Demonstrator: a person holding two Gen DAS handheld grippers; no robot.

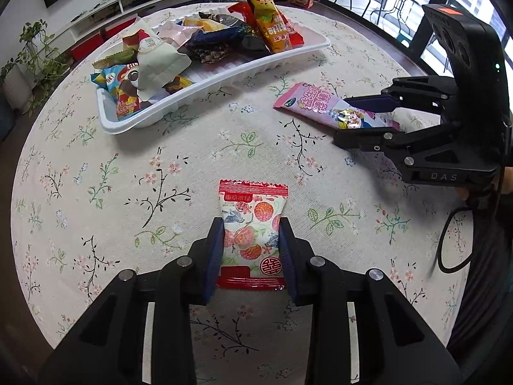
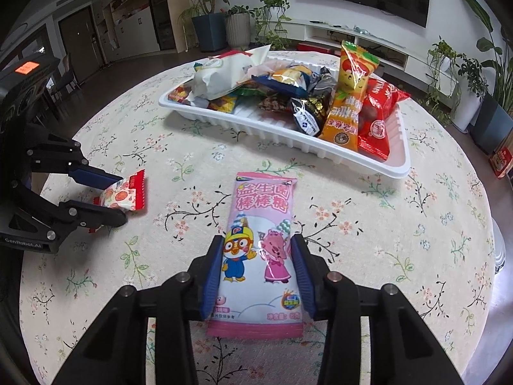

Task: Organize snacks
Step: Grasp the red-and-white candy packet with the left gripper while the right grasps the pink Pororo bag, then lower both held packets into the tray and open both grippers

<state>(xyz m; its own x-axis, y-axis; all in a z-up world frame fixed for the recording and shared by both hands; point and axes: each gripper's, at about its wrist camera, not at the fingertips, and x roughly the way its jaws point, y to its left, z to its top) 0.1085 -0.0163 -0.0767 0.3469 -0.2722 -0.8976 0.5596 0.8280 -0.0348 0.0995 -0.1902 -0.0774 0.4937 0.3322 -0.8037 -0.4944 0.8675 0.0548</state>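
Note:
My left gripper (image 1: pixel 251 227) is shut on a small red-and-white snack packet (image 1: pixel 252 221) printed with round red fruit; its fingers press both sides of the packet just over the tablecloth. It also shows in the right wrist view (image 2: pixel 123 194). My right gripper (image 2: pixel 256 247) is shut on a long pink lollipop packet (image 2: pixel 259 240) with cartoon figures, fingers on both long sides. The same packet shows in the left wrist view (image 1: pixel 323 106). A white ribbed tray (image 2: pixel 397 166) holds several mixed snack packets at the far side of the table (image 1: pixel 198 147).
The round table has a floral cloth (image 2: pixel 384 224). In the tray, an orange packet (image 2: pixel 348 102) and a red packet (image 2: pixel 378 118) lie at its right end, and a white bag (image 2: pixel 224 70) at its left. Potted plants and a TV shelf stand beyond the table.

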